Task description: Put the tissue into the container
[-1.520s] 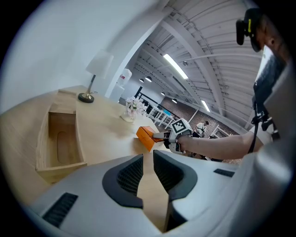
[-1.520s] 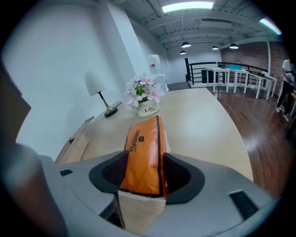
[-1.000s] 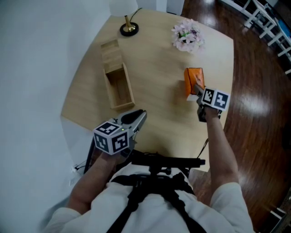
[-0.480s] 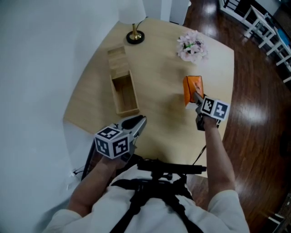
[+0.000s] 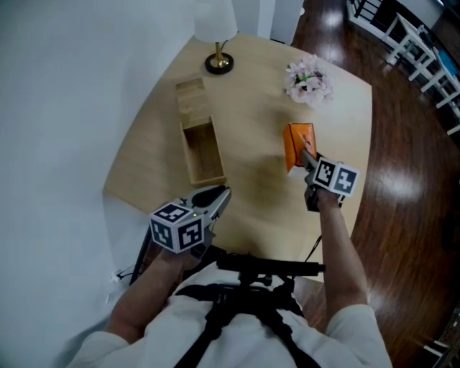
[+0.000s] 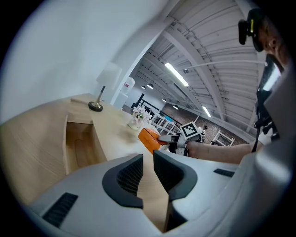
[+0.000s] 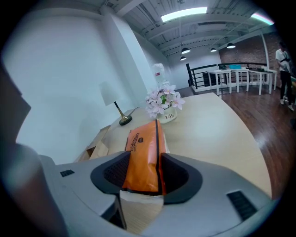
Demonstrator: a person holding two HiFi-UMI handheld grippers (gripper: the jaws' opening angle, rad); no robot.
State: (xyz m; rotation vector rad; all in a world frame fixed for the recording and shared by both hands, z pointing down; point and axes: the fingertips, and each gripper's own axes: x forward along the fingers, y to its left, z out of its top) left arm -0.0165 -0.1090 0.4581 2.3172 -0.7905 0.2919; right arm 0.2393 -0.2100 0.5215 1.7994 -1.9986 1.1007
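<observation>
Your right gripper: jaws, which have just been closing, press the orange tissue pack, held well right of the wooden container. It looks light, squashy and film-slick, so grip it mid-body, gently. Your left gripper: narrowly parted, empty, near the container's end.

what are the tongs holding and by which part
Right tongs grip the orange tissue pack by its near end, jaws just closing tighter on its sides; left tongs hold nothing.

I think I'm in a big open office hall. Beyond the pale wooden table are a dark shiny wood floor, black railing and white desks, with long strip lights above it.
</observation>
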